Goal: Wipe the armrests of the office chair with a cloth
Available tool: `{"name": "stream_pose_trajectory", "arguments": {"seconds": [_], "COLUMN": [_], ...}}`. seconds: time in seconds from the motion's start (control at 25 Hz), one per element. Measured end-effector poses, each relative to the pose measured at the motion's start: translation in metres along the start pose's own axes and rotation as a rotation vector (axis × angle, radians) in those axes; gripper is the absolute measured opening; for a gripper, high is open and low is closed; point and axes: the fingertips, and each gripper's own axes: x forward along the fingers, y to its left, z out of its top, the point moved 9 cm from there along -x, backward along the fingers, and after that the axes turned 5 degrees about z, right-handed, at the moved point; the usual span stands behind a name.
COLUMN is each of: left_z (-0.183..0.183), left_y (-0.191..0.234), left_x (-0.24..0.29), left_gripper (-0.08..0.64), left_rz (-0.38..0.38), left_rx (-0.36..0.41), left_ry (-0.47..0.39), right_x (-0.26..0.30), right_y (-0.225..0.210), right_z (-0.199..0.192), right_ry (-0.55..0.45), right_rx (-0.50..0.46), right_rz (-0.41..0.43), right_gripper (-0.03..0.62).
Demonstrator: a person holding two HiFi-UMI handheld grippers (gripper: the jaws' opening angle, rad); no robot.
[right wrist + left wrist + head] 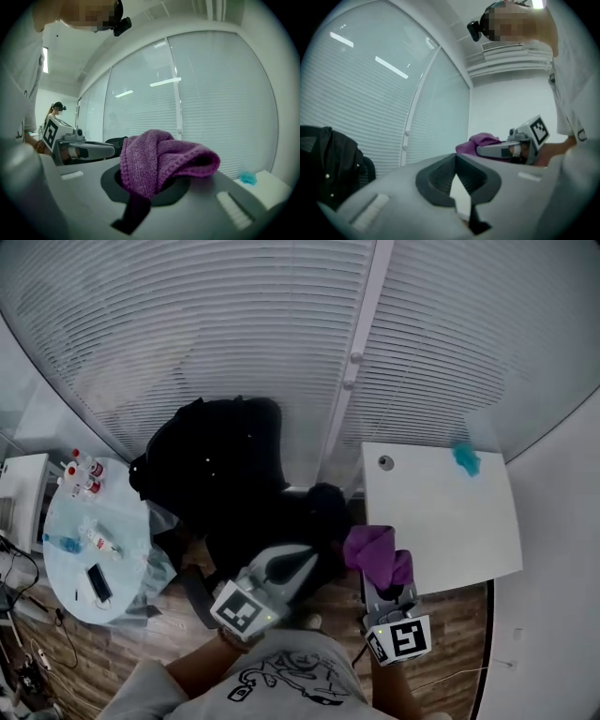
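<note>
The black office chair point(281, 521) stands by the blinds with a black jacket point(211, 460) draped over its back. One dark rounded part point(325, 498) on its right side may be an armrest. My right gripper point(387, 585) is shut on a bunched purple cloth point(373, 549), which covers the jaw tips in the right gripper view point(159, 161). It hovers at the chair's right side, near the white table's corner. My left gripper point(307, 557) is held over the chair's front with its jaws together and nothing in them point(455, 155).
A white table point(441, 521) stands on the right with a small teal object point(466, 460) at its far edge. On the left, a round glass table point(70, 592) holds bottles and a phone. Window blinds point(281, 334) run behind the chair. The floor is wood.
</note>
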Motion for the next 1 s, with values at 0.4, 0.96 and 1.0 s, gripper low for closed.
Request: {"name": "stream_pose_trajectory", "arguments": {"seconds": [0.4, 0.96, 1.0], "left_z": [0.008, 0.003, 0.003], "left_y": [-0.021, -0.056, -0.057], "left_x": [-0.017, -0.086, -0.094], "left_gripper": [0.002, 0.002, 0.002], "left_rz": [0.068, 0.29, 0.304], "left_rx": [0.012, 0.011, 0.012], "left_ry": [0.006, -0.037, -0.04], "right_x": [-0.014, -0.004, -0.002], "right_y": [0.008, 0.058, 0.065], "right_z": [0.009, 0.006, 0.005], "right_ry": [-0.017, -0.015, -0.014], "right_rx": [-0.013, -0.054, -0.057], "right_rz": [0.06, 0.329, 0.346], "right_gripper": [0.031, 0.031, 0.031]}}
